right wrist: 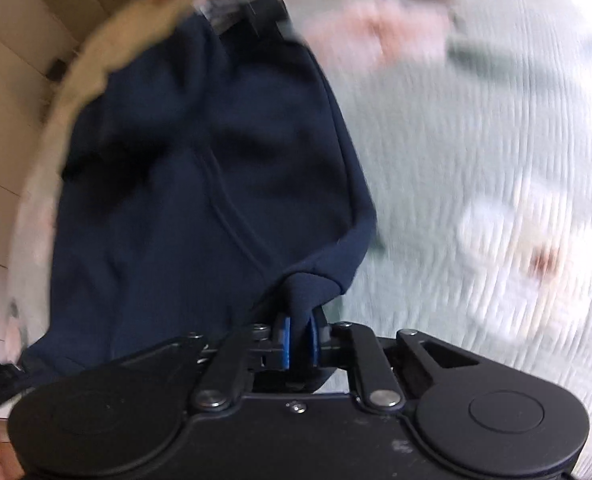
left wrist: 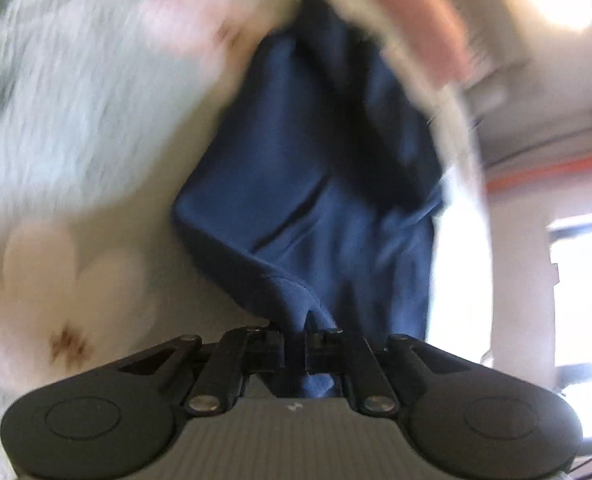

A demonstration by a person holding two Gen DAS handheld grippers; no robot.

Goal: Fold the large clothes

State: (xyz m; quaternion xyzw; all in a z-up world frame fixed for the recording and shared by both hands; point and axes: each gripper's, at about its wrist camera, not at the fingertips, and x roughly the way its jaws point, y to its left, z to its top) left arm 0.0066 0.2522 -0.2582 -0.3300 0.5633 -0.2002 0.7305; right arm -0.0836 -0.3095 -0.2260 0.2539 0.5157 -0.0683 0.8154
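Garment (left wrist: 315, 168) up front, navy blue, and both grippers have it; left gripper (left wrist: 296, 354) is clamped tight on a bunched hem corner, cloth squeezed between the black fingers (left wrist: 266, 350) and spilling back through the gap toward the grey body; from that pinch the fabric rises away in a long blue panel with a darker fold lying across its far part. Right gripper (right wrist: 299, 346) is likewise closed on a rolled edge of the same garment (right wrist: 200, 168), blue pads (right wrist: 284, 342) pressing it from either side; beyond the pinch the cloth spreads out wide to the left of centre, a seam curving down through it, dark creases across the middle. Garment lies on a bedspread (left wrist: 68, 120), pale green, ribbed, printed with white and pink flowers; in the right view that bedspread (right wrist: 475, 160) fills everything to the right of the cloth. Everything is motion-blurred. Far off, in the left view, an orange stripe (left wrist: 551, 168) runs along a wall; bright window (left wrist: 583, 288) beside it.
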